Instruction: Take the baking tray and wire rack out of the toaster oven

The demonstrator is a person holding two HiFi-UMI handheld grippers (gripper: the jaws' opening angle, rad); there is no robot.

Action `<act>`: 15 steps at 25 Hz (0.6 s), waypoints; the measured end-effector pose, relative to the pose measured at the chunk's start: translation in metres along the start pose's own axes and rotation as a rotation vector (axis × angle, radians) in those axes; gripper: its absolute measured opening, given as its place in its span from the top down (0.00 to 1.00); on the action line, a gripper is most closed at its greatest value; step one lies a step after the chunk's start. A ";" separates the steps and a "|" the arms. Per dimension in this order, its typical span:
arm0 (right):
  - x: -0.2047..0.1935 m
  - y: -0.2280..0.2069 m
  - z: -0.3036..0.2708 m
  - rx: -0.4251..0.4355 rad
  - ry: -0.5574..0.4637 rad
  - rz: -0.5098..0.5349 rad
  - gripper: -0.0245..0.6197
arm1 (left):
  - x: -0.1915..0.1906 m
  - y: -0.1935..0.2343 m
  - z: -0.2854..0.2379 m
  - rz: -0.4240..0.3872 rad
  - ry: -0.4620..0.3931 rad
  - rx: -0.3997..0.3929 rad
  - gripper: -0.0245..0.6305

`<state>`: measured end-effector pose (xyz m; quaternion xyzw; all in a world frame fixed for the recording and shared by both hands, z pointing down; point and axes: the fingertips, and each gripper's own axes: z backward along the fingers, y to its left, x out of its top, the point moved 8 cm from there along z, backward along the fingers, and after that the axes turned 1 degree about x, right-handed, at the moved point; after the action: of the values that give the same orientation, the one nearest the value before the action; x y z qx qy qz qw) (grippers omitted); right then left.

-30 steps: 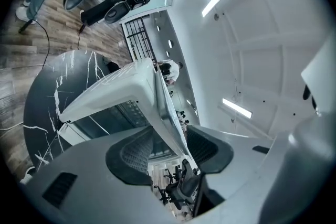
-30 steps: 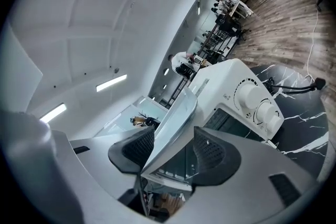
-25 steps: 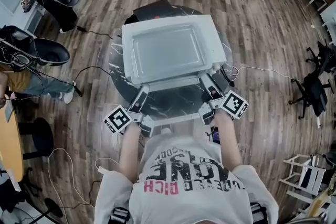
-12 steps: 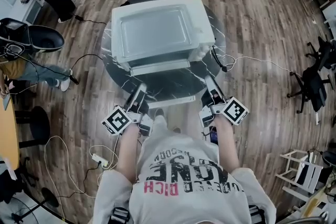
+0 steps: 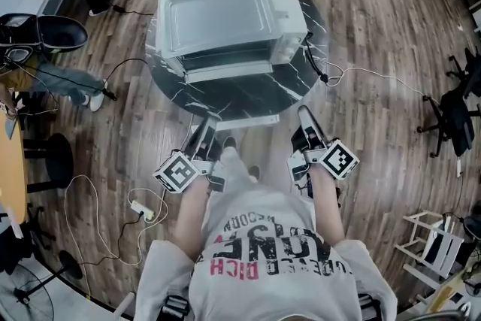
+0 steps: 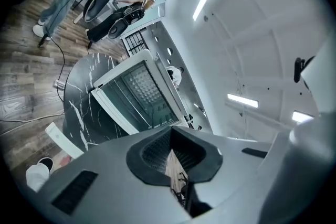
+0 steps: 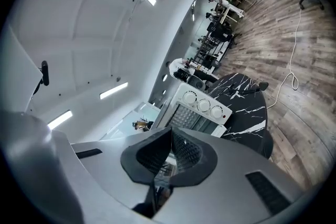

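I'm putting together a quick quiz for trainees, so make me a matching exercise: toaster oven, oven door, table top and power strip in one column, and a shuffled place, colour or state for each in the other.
Things:
1. toaster oven
2. oven door
3. table top
4. power strip

Descriptions:
A. black with white veins
B. lying on the wooden floor
C. folded down, open
D. standing on the round table

Pairs: 1-D, 2-C, 3-A, 4-B.

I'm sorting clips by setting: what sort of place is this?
Probably an open office or lab, not a kitchen: the toaster oven stands alone on a small round table, with office chairs and loose cables on the wood floor.
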<state>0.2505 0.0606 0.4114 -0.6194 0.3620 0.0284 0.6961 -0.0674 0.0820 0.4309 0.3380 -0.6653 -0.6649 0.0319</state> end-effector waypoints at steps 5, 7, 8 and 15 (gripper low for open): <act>-0.022 -0.004 -0.009 0.015 0.050 -0.006 0.96 | -0.002 0.011 0.005 -0.036 -0.015 0.011 0.96; -0.032 -0.007 -0.015 0.010 0.068 -0.018 0.96 | -0.002 0.019 0.005 -0.027 -0.026 0.016 0.96; -0.037 -0.008 -0.017 0.004 0.076 -0.025 0.96 | -0.002 0.023 0.005 -0.022 -0.031 0.021 0.96; -0.071 -0.018 -0.044 -0.006 0.112 -0.077 0.96 | 0.005 0.051 -0.005 -0.011 -0.028 0.057 0.96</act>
<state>0.1863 0.0462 0.4660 -0.6356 0.3760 -0.0319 0.6735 -0.0895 0.0691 0.4752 0.3333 -0.6824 -0.6505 0.0091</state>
